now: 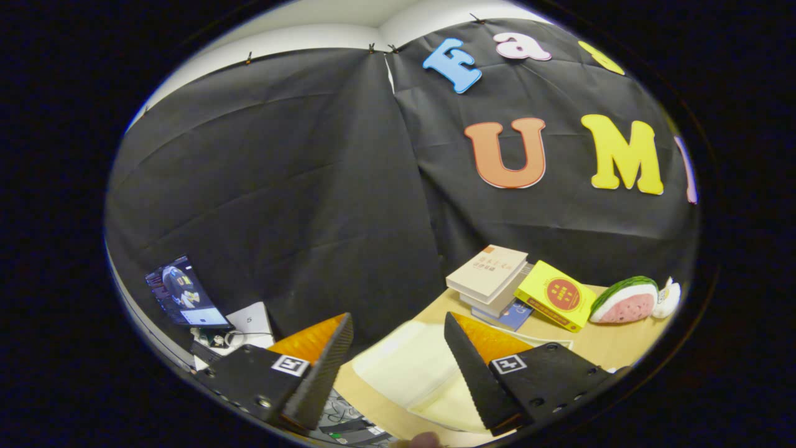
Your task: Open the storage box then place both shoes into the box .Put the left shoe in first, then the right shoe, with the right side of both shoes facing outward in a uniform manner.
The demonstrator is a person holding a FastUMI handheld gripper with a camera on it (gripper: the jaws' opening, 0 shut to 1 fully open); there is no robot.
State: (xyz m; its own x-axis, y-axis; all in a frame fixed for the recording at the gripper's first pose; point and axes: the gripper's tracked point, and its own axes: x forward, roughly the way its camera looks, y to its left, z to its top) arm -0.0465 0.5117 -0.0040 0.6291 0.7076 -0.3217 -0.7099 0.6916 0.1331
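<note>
A "5" on the white paper sheet.

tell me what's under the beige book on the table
The beige book tops a stack: another pale book, then a blue one poking out. Their covers are mostly hidden. The open tongs hold nothing.

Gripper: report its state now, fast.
Gripper: open, fingers spread apart with nothing held; the pale storage box lies on the table between and just ahead of them.
</note>
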